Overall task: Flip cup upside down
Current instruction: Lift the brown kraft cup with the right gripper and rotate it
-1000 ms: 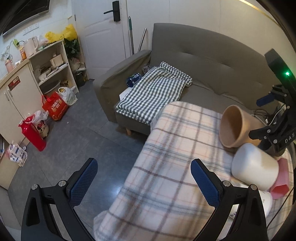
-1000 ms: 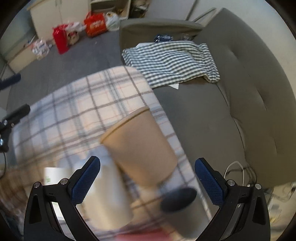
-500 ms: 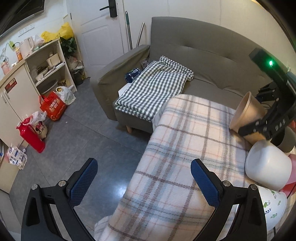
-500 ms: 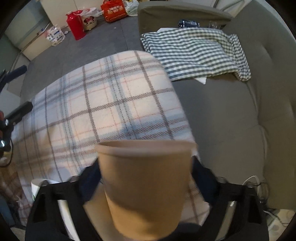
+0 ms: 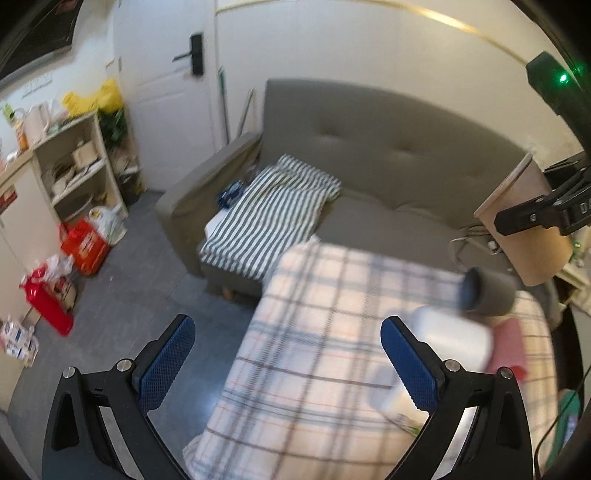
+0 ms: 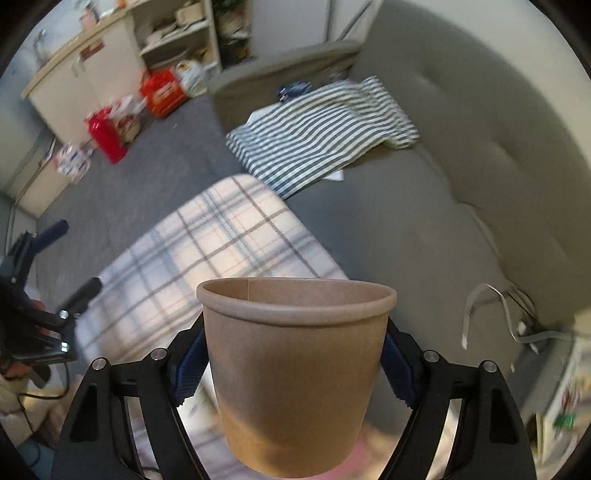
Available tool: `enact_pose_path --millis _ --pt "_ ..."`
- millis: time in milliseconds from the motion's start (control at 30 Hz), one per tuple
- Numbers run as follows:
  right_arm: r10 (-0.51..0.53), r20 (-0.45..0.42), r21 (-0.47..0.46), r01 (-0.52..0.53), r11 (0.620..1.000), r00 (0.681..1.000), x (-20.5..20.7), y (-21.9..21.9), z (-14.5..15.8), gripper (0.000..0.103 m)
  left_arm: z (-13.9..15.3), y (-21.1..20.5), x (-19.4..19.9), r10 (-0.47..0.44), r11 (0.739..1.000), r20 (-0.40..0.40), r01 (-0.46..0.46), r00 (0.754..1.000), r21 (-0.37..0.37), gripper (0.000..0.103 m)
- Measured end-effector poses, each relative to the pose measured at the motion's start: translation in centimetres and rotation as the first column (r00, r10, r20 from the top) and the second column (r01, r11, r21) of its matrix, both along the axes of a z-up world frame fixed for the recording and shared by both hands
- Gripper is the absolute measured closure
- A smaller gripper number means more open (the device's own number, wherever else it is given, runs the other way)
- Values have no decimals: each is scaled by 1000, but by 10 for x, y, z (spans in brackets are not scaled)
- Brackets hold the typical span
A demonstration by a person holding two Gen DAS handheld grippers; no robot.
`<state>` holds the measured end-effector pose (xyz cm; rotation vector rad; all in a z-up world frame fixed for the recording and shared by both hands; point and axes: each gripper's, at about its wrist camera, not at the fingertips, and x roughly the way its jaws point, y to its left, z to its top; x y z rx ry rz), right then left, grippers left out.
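Indoor fisheye pair, moderate even room light, motion blur across both.

Left wrist view: black vignette at the corners, strong barrel curvature bending the door [image 5: 162, 96] and wall lines; plaid cloth [image 5: 332, 369] and the white container [image 5: 450, 339] smeared and soft, pale sheen on the cloth; left gripper [image 5: 288, 362] fingers [image 5: 166, 363] sharp; a green indicator light [image 5: 563, 78] glows with slight bloom at upper right. Right wrist view: brown paper cup [image 6: 295, 373] crisp in the foreground, evenly lit above, shaded toward its lower end; sofa [image 6: 461, 155], striped blanket [image 6: 321, 129] and shelves [image 6: 177, 33] blurred and stretched toward the rim; soft bright patch on the plaid cloth.
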<state>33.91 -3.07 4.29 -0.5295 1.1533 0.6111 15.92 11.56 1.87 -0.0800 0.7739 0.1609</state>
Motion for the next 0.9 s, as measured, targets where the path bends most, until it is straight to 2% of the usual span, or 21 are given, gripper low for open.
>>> enact_pose_path --millis 100,167,267,333,433,567,733,900 --pt "-78 50 29 77 997 996 -48 -20 50 22 30 -13 -22 -52 999 42 52 998 7 0" --pt "-132 76 41 129 991 988 -83 -35 72 22 45 -22 -38 -84 996 67 83 994 19 0" --pt "-204 81 78 198 977 976 -134 -54 90 22 60 -36 -61 -126 992 97 123 987 40 0" --pt "-253 74 104 245 964 965 -171 -68 91 22 64 -45 -80 -136 990 111 131 984 49 0" --pt "-329 36 168 319 933 944 -213 -86 76 22 60 -51 -104 -133 991 115 130 984 28 0" --pt "-437 -22 245 428 870 899 -250 -108 39 22 45 -57 -129 -95 995 112 93 989 22 0" --pt "-549 -95 297 550 781 831 -270 -127 -17 22 9 -56 -147 -23 999 80 27 997 -45 0" --pt "-570 -109 278 576 769 814 -262 -121 -63 22 -26 -61 -151 -16 1000 59 16 998 -1 0"
